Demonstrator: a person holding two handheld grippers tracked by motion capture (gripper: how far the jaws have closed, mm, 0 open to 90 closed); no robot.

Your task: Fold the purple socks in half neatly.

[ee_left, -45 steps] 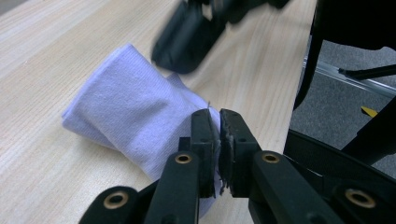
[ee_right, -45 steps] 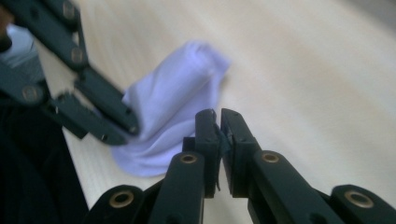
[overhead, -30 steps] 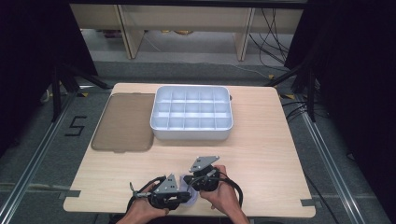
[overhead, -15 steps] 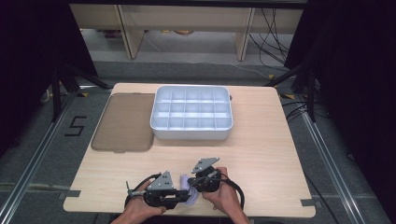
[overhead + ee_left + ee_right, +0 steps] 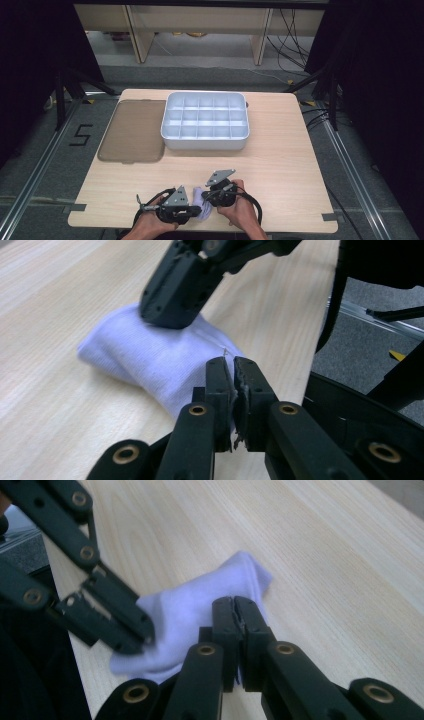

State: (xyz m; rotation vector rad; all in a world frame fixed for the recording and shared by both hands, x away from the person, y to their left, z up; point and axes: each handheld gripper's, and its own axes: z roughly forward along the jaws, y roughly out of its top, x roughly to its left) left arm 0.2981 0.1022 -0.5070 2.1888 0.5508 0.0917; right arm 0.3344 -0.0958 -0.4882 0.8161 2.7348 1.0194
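From the high view, a person's two hands come in at the near edge of the wooden surface [image 5: 280, 150]. The left gripper [image 5: 192, 210] and the right gripper [image 5: 206, 196] meet over a small white cloth [image 5: 199, 200] that lies between them. Farther back sits a white tray with many little boxes [image 5: 205, 142], and a flat brown lid [image 5: 131, 131] lies just beside it on the left. Both are well apart from the cloth.

In the left gripper view, the left gripper [image 5: 231, 365] has its jaws pressed together at the near end of the folded white cloth [image 5: 150, 357] — it looks like it pinches the cloth's edge there. The cloth's long side runs away from this gripper, up and to the left. The other gripper's black tip [image 5: 175, 300] sits on the far end of the cloth.

In the right gripper view, the right gripper [image 5: 234, 605] is closed too, its jaws shut against the cloth [image 5: 200, 607], likely nipping a bit of it. The left gripper's jaws [image 5: 132, 627] hold the cloth from the left side.

So each gripper has one end — I think the next move is to pull the ends apart or lift the cloth together.
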